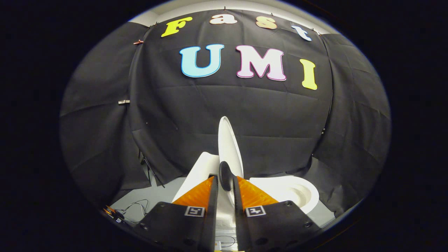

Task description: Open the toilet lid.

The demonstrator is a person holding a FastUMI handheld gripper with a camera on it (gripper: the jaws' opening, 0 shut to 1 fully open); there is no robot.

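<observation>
The white toilet lid [229,143] stands raised, close to upright, and I see it edge-on just ahead of the fingers. A dark rounded tab [225,175] on the lid's edge sits between my fingertips. My gripper [225,179] is closed down to a narrow gap, with both fingers against the lid's edge and the tab. To the right of the fingers the white toilet bowl [292,192] lies uncovered, its rim and hollow visible. The white tank [199,169] rises to the left of the lid.
The black cloth wall hangs close behind the toilet. Thin black stand legs [151,171] lean on the left, and loose cables [134,208] lie on the grey floor [164,192] there. More black cloth is bunched on the floor beyond the bowl [336,196].
</observation>
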